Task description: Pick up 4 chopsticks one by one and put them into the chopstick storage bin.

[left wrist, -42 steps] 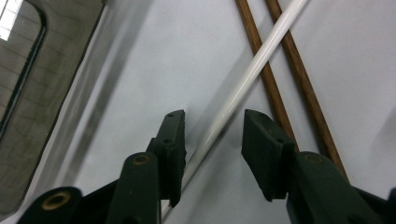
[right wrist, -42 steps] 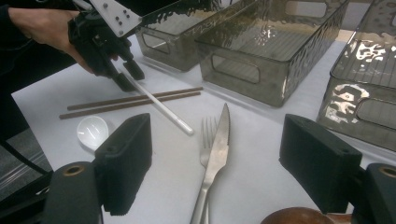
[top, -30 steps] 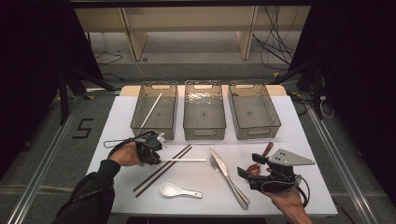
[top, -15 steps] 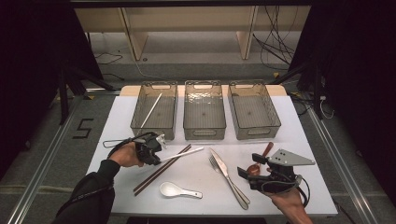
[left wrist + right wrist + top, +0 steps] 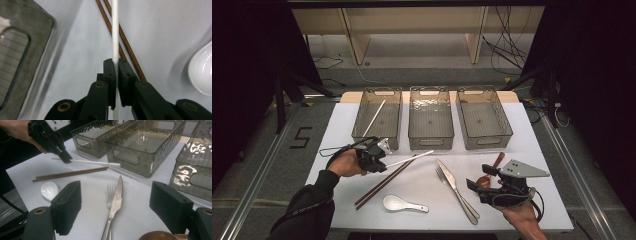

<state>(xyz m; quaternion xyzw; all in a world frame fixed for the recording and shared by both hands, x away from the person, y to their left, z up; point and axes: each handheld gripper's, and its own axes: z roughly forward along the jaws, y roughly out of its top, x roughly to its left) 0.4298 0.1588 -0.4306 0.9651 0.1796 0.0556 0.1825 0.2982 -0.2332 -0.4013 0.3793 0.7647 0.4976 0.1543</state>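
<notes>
One white chopstick sits pinched in my left tongs just before the left bin; I lift it level, right tongs wide.

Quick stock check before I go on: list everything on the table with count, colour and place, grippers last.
bins: 3, smoky clear, row at table's far side
white chopstick in bin: 1, left bin
white chopstick: 1, in left gripper's jaws, lifted
brown chopsticks: 2, side by side, centre-left
spoon: 1, white, near edge
knife: 1, silver, centre
fork: 1, silver, beside knife
brown spoon: 1, by right gripper
table: 1, white
left gripper: black, shut on chopstick
right gripper: black, open, holds nothing
</notes>
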